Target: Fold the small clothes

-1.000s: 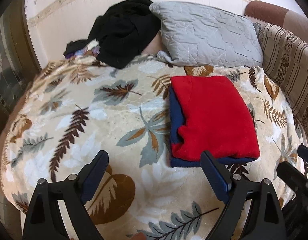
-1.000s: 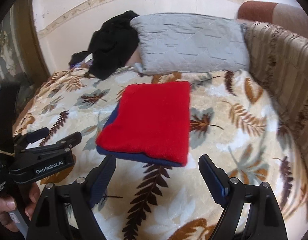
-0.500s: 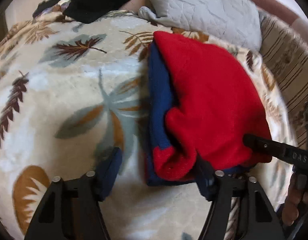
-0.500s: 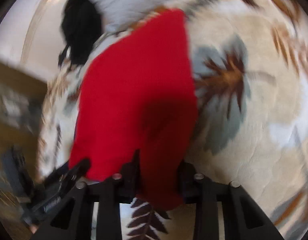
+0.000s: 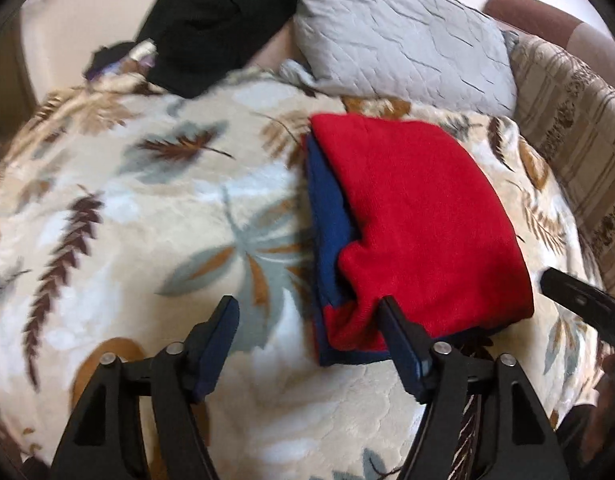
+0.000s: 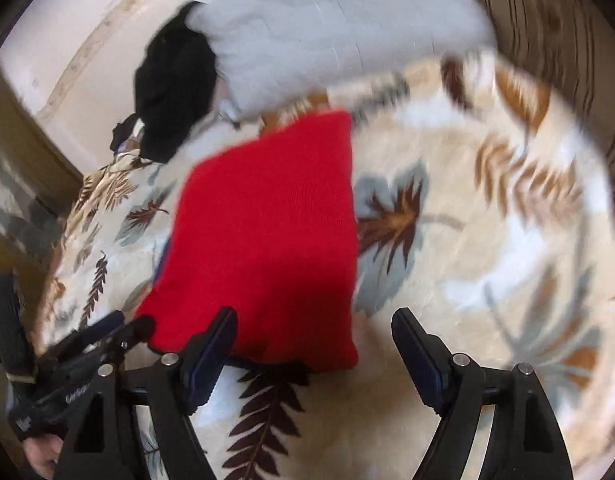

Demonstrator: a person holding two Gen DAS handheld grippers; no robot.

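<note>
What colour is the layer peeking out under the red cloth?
Dark blue layer, showing best in the left wrist view.

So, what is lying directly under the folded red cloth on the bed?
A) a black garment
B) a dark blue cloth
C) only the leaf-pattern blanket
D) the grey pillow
B: in the left wrist view a dark blue cloth sticks out along the left and near edges of the red cloth, while the grey pillow and black garment lie apart, further back.
</note>
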